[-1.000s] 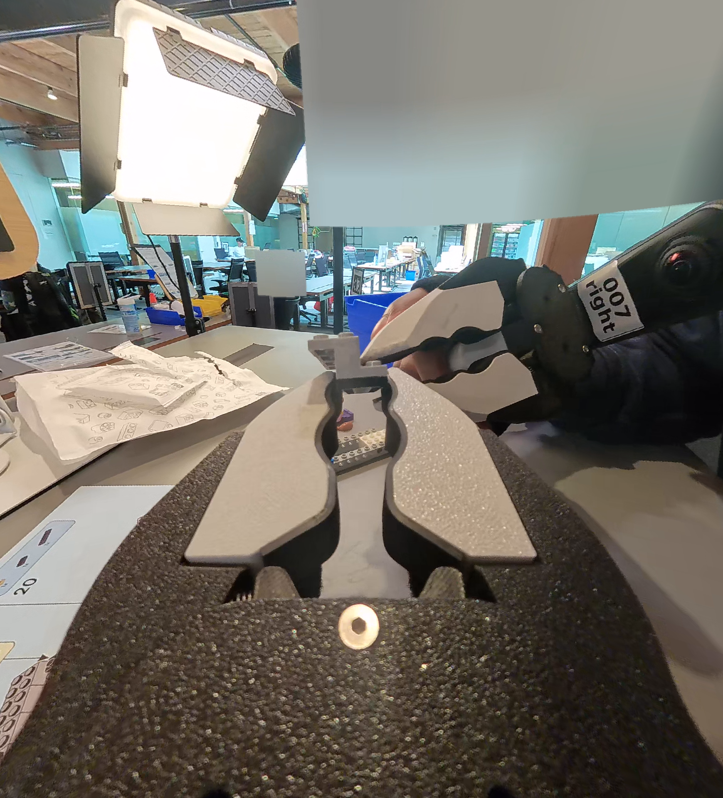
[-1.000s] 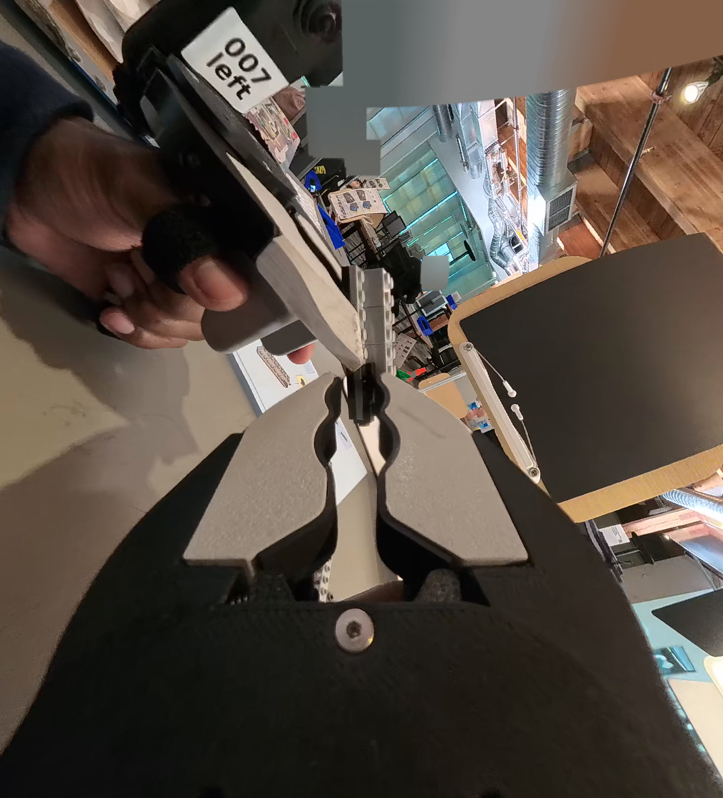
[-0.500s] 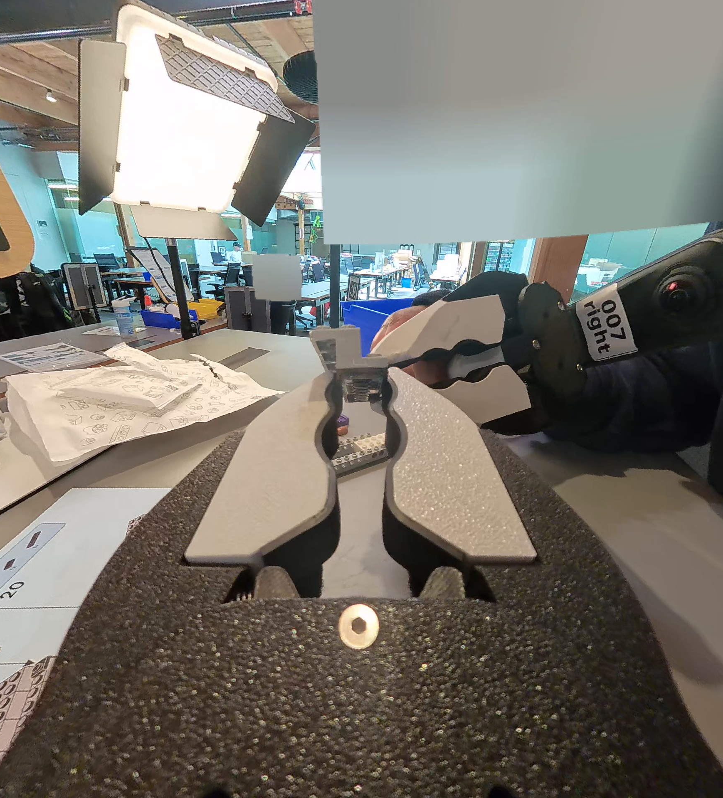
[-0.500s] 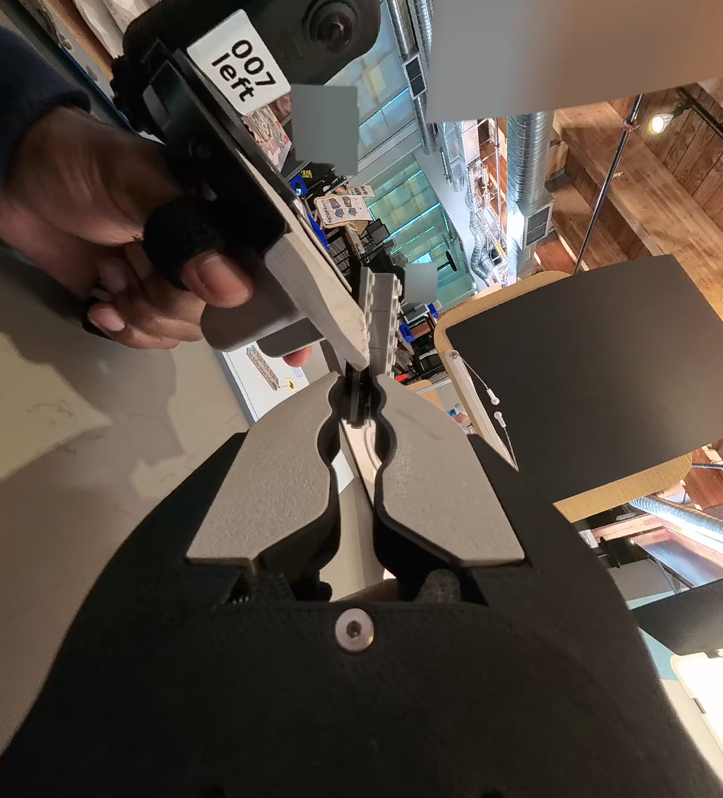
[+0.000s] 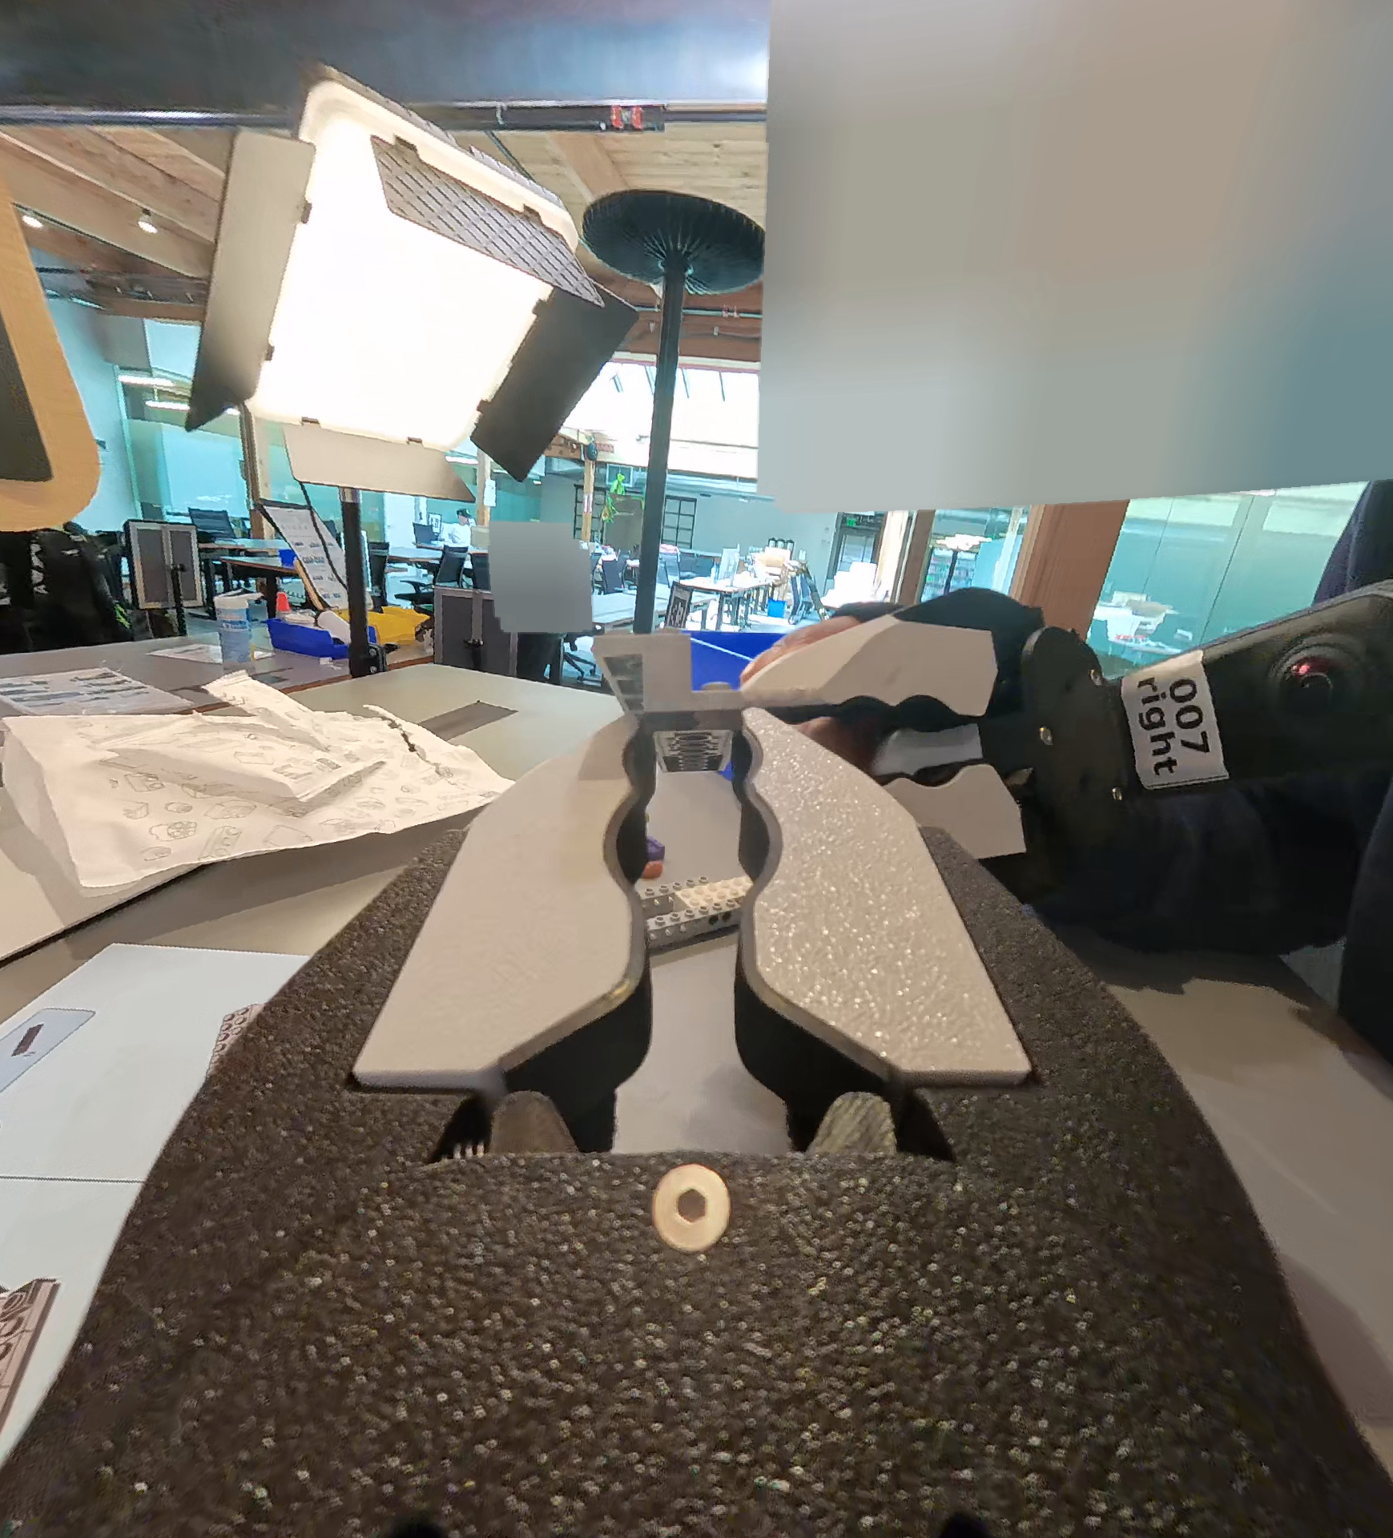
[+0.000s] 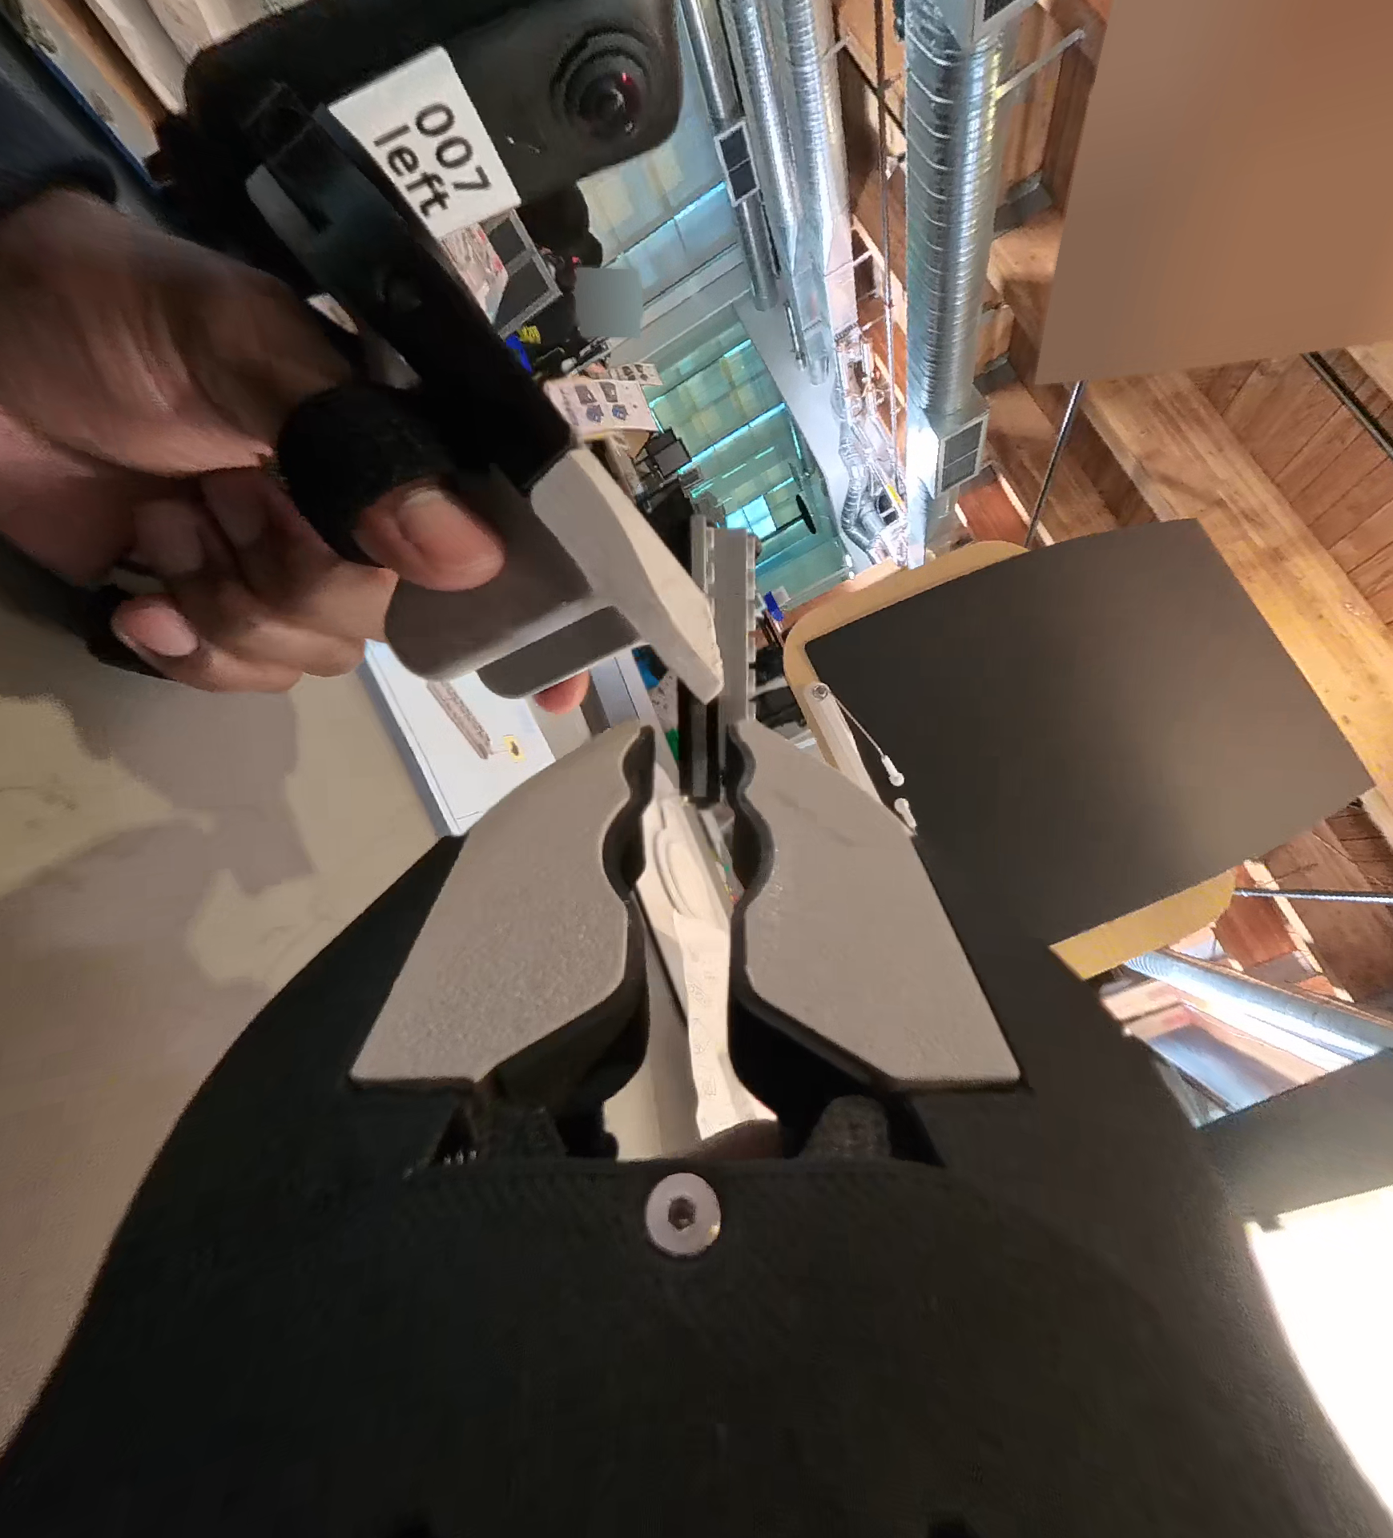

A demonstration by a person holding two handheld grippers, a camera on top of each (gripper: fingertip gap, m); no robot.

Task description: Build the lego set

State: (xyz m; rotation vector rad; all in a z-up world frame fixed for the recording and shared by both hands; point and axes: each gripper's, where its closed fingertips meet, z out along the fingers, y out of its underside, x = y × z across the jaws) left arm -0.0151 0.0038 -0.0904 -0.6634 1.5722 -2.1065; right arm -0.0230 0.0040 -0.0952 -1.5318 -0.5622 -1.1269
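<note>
The left wrist view was taken low over the grey table (image 5: 1225,1082), level, facing a lit light panel (image 5: 393,308). The right wrist view was rolled sideways and tilted up toward ceiling ducts (image 6: 938,208). Both were set very close, and the grey brick assembly (image 5: 659,682) (image 6: 730,616) was shared between them.

Grey brick assembly (image 5: 659,678), white paper bag (image 5: 202,782) with line-drawn brick pattern, blue bin (image 5: 314,637)

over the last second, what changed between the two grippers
The right gripper opened its fingers: a gap now shows beside the dark piece, which it pinched before. The left gripper still clamps the grey brick assembly, raised slightly. The loose bricks on the table stayed put.
</note>
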